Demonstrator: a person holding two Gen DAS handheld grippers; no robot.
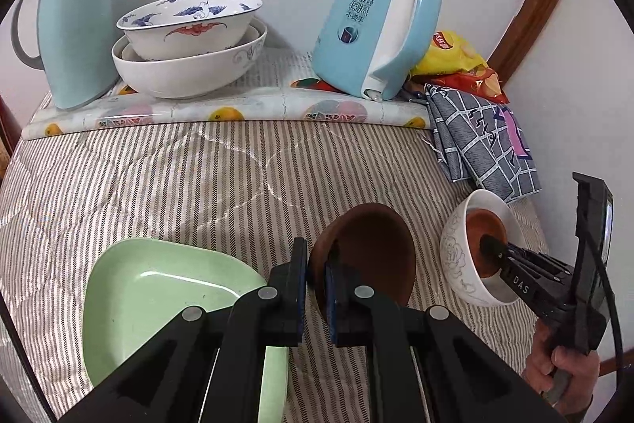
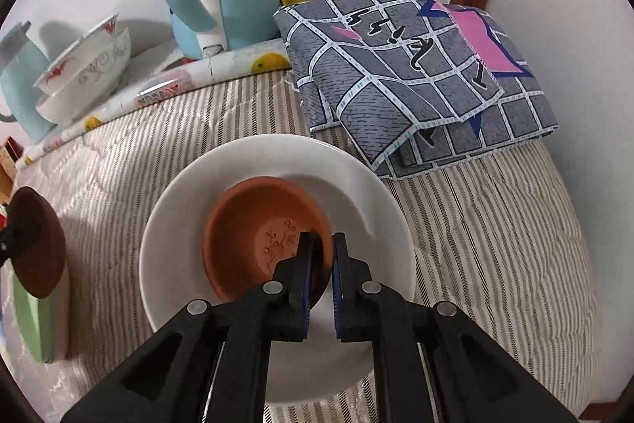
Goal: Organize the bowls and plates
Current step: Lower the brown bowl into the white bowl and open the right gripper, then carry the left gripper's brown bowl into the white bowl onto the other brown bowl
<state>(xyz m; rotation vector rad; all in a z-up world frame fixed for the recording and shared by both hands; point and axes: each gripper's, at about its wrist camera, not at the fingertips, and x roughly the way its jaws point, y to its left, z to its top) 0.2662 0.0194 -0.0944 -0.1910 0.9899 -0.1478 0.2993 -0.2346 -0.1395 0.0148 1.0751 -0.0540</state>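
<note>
Terracotta saucer (image 2: 253,236): lies inside the white bowl (image 2: 368,185), its rim between the right gripper (image 2: 321,244) fingers, parted slightly; grip unclear.
Dark brown saucer (image 1: 368,248): pinched tilted by the left gripper (image 1: 315,264), left of the white bowl.
Green plate (image 1: 158,288): farther left on the striped quilt (image 1: 158,177).

A home room — stacked bowls (image 1: 190,42), a blue kettle (image 1: 376,26), snack bags (image 1: 455,58) on a striped quilted cover (image 1: 198,185).
</note>
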